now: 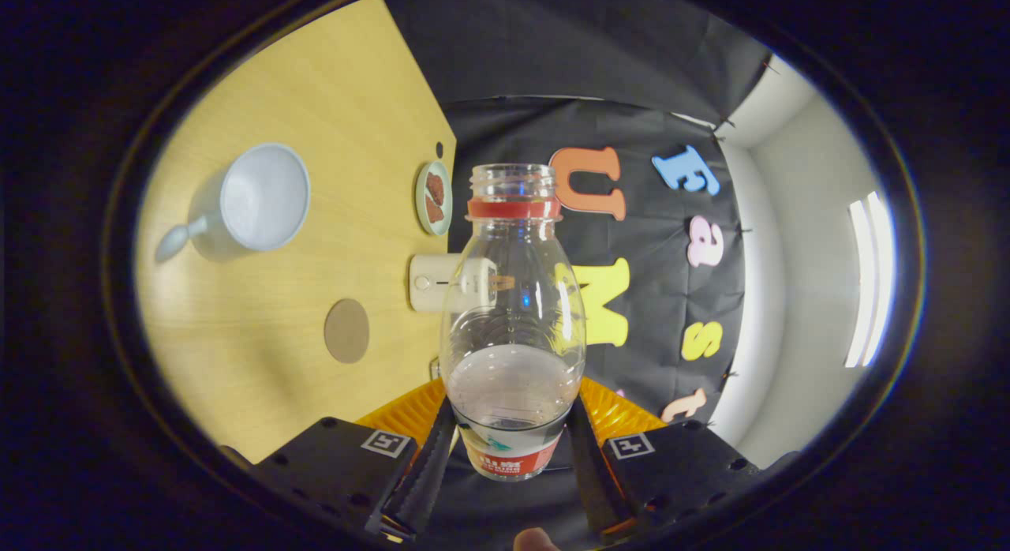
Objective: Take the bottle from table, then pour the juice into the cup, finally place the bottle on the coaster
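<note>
The gripper (pixel 511 456) sits at the bottom centre of the frame, and its two black fingers (pixel 426 464) are closed narrow on the lower body of a clear plastic bottle (pixel 513 314), one pressing on each side. The bottle stands up through the middle of the picture with its open mouth toward the top; it has no cap, only a red ring (pixel 514 209) under the threaded neck. Pale liquid fills the lower part of it, with the surface lying a little above the fingers. A white and red label (pixel 509 452) wraps the base; it carries white writing on the red band, but this is too small and too bent by the lens to read. Each finger block bears a square black-and-white marker (pixel 387 443).

The wooden table (pixel 316 101) fills the left half of the frame and looks tipped on its side. On it, at the upper left, is a pale cup (pixel 252 197) with a handle, its inside looking empty. A round brown coaster (pixel 346 331) lies at the centre left, well apart from the cup. Near the table's far edge is a small plate (pixel 433 197) with brown pieces on it. A cream box-like device (pixel 432 282) lies partly behind the bottle, so its right end is seen only through the plastic. A fingertip (pixel 538 541) is cut off at the very bottom.
</note>
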